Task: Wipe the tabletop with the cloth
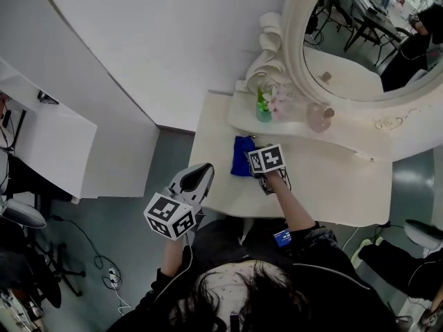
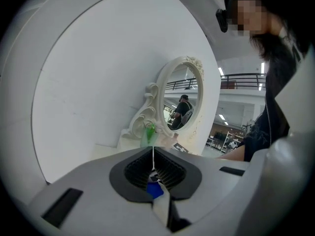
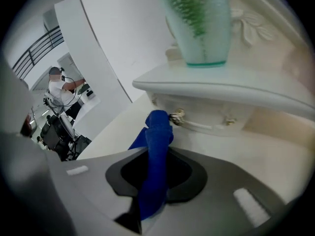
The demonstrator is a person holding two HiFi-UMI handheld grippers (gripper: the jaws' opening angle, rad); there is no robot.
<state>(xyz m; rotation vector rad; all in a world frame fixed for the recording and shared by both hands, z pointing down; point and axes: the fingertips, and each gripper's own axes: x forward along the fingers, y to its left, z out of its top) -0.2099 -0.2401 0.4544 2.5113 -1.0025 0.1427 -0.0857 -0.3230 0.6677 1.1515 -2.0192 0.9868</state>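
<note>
A blue cloth (image 1: pixel 242 155) lies on the cream dressing table (image 1: pixel 325 192), near its left part, below the raised shelf. My right gripper (image 1: pixel 257 159) is shut on the blue cloth (image 3: pixel 156 156), which stands pinched between the jaws and reaches toward the shelf front. My left gripper (image 1: pixel 201 175) hangs off the table's left front edge, above the floor, with its jaws closed together and nothing between them. In the left gripper view the left gripper (image 2: pixel 153 167) points toward the mirror (image 2: pixel 183 100).
A pale green vase with flowers (image 1: pixel 264 107) and a pinkish bottle (image 1: pixel 320 117) stand on the raised shelf (image 1: pixel 304 133) under the oval mirror (image 1: pixel 367 40). A small drawer knob (image 3: pixel 176 116) sits just beyond the cloth. A white curved wall (image 1: pixel 152 40) is at left.
</note>
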